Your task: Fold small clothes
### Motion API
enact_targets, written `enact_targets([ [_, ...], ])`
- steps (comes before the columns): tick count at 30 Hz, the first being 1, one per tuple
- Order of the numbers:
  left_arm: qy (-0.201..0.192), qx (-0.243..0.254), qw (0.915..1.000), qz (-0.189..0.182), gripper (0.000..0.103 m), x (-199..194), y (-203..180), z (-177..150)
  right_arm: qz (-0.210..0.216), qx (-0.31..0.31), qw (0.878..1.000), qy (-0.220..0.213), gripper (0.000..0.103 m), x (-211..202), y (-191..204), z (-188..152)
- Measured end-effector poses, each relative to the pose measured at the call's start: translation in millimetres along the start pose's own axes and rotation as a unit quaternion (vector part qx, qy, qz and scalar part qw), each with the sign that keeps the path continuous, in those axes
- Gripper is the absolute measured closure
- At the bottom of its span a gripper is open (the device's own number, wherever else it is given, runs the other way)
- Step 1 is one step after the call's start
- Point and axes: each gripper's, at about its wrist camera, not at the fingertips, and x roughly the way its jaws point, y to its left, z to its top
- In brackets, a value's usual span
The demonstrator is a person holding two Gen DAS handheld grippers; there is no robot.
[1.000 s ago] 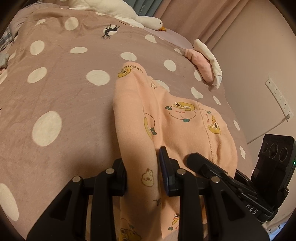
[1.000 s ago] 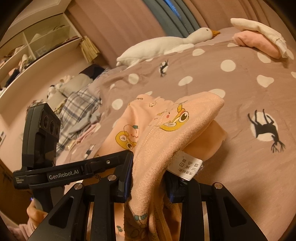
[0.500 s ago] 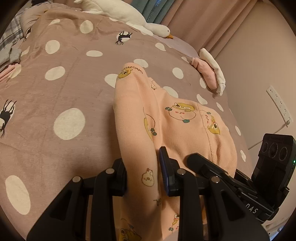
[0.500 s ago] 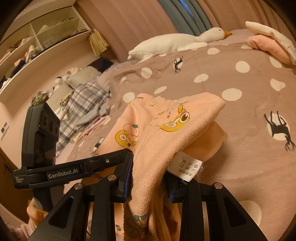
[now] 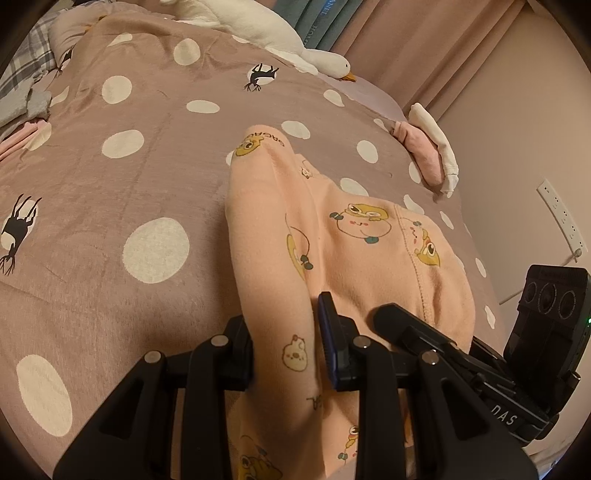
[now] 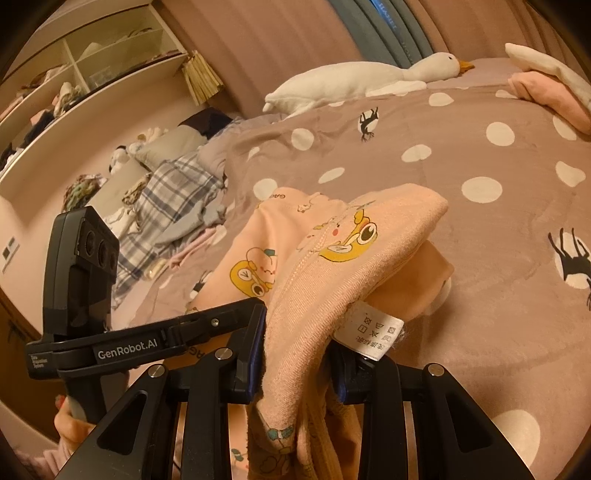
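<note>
While carried level across the bed since a second ago, same pinch on both sides; bedspread pattern shifted in both views, more of the plaid bedding and shelving now visible on the right wrist view; goose plush further into frame on the left wrist view; garment shape unchanged.

Left gripper: jaws narrowly parted, clamped on a fold of the peach printed garment; fabric fills the gap, hangs below the fingers.

Right gripper: same narrow gap, pinching the bunched edge of the same garment; white care label sticking out beside the right-hand finger.

Garment location: lifted at the near edge between both grippers, far part draped on the spotted bedspread.

Count: 2 grippers; 1 garment held; 1 care label; 1 goose plush; 1 folded stack at the far bed edge, pink piece plus white piece; 1 hand seen, on the left gripper handle.
</note>
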Motion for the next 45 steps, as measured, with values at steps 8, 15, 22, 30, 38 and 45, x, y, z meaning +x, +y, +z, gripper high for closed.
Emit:
enact_targets([
  [8,0.003,-0.003,1.0,0.002,0.076,7.7,5.1,6.4,-0.005,-0.003,1.0,0.002,0.071,4.7,2.0,1.5],
  [15,0.004,-0.002,1.0,0.002,0.076,11.6,8.5,11.5,-0.007,-0.006,1.0,0.003,0.071,7.7,3.2,3.3],
  [22,0.008,0.0,0.9999,0.006,0.076,21.9,10.2,19.4,-0.011,-0.005,1.0,0.003,0.071,11.7,-0.3,6.6],
  [30,0.012,0.003,0.9999,0.008,0.076,35.6,11.0,29.6,-0.013,-0.003,1.0,0.005,0.071,18.6,-9.8,16.0],
  [38,0.013,0.005,0.9998,0.011,0.076,44.5,10.0,37.0,-0.014,-0.001,1.0,0.004,0.071,24.1,-17.7,23.0],
  [45,0.013,0.007,0.9998,0.014,0.076,51.6,10.0,42.6,-0.015,-0.002,1.0,0.003,0.071,28.6,-22.1,28.3],
])
